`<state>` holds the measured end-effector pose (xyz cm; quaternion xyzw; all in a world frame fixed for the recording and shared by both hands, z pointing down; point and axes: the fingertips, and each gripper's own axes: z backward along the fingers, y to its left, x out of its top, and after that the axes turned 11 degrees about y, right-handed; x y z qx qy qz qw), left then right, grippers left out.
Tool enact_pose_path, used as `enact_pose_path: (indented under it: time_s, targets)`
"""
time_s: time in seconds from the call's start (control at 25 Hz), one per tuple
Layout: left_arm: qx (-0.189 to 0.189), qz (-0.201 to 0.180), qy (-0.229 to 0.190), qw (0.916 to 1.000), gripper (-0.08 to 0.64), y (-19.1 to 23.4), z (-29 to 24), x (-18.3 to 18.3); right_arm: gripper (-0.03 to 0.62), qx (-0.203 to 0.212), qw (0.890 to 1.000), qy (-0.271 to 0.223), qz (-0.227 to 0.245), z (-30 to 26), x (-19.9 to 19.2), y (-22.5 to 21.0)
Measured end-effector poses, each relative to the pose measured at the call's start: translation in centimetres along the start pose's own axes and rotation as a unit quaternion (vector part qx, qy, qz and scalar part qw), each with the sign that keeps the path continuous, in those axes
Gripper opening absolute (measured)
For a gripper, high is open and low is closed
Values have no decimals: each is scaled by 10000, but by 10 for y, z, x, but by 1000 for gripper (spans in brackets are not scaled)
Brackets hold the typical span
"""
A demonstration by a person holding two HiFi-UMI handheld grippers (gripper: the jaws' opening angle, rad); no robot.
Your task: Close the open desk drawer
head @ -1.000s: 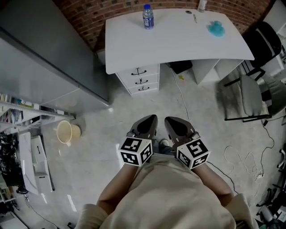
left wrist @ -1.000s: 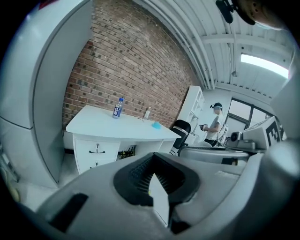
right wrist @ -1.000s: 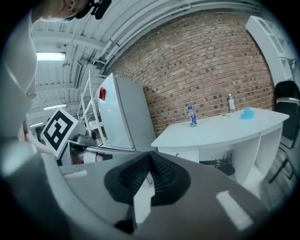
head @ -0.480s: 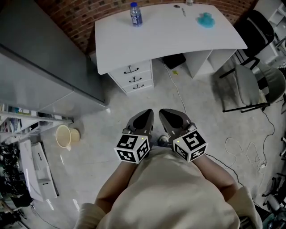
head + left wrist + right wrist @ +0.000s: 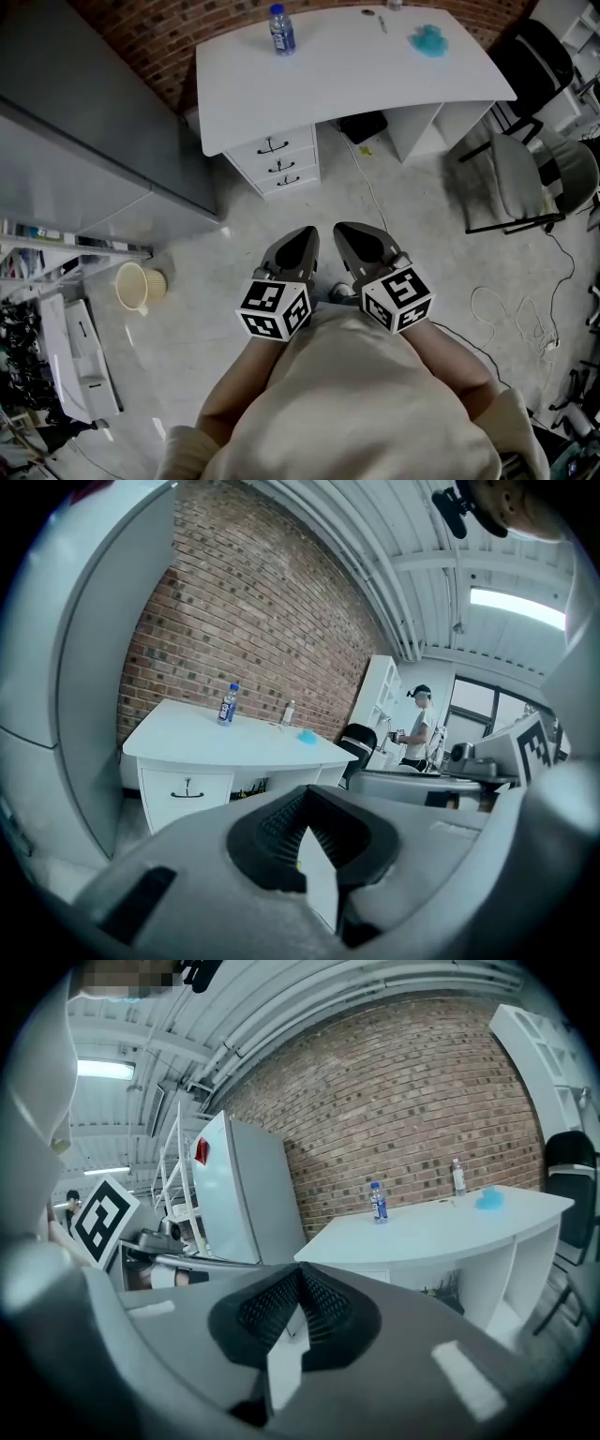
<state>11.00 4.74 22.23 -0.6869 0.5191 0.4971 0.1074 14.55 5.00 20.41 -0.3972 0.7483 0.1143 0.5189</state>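
The white desk (image 5: 347, 70) stands against the brick wall, well ahead of me. Under its left end is a drawer unit (image 5: 278, 161) with three black-handled fronts; the top front (image 5: 186, 792) also shows in the left gripper view. At this distance I cannot tell how far any drawer stands out. My left gripper (image 5: 302, 232) and right gripper (image 5: 347, 230) are held side by side close to my body, over the floor and far short of the desk. Both are shut with nothing between the jaws, as the left gripper (image 5: 305, 832) and right gripper (image 5: 298, 1307) views show.
A water bottle (image 5: 279, 29) and a blue object (image 5: 431, 41) sit on the desk. A tall grey cabinet (image 5: 84, 141) stands left, a beige bin (image 5: 139, 283) lies on the floor. Chairs (image 5: 525, 187) stand right, cables (image 5: 375, 202) trail over the floor. A person (image 5: 412, 733) stands far off.
The desk now sits higher and further left in the head view, as the view has shifted. Both grippers stay side by side and shut.
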Motion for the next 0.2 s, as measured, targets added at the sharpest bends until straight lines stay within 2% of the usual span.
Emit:
enact_pose_path:
  time_s: [0.2]
  targets:
    - [-2,50,-8,10000,-3,-2,0,-4,-1,-64,10000,-38,-47,3,-2,-6]
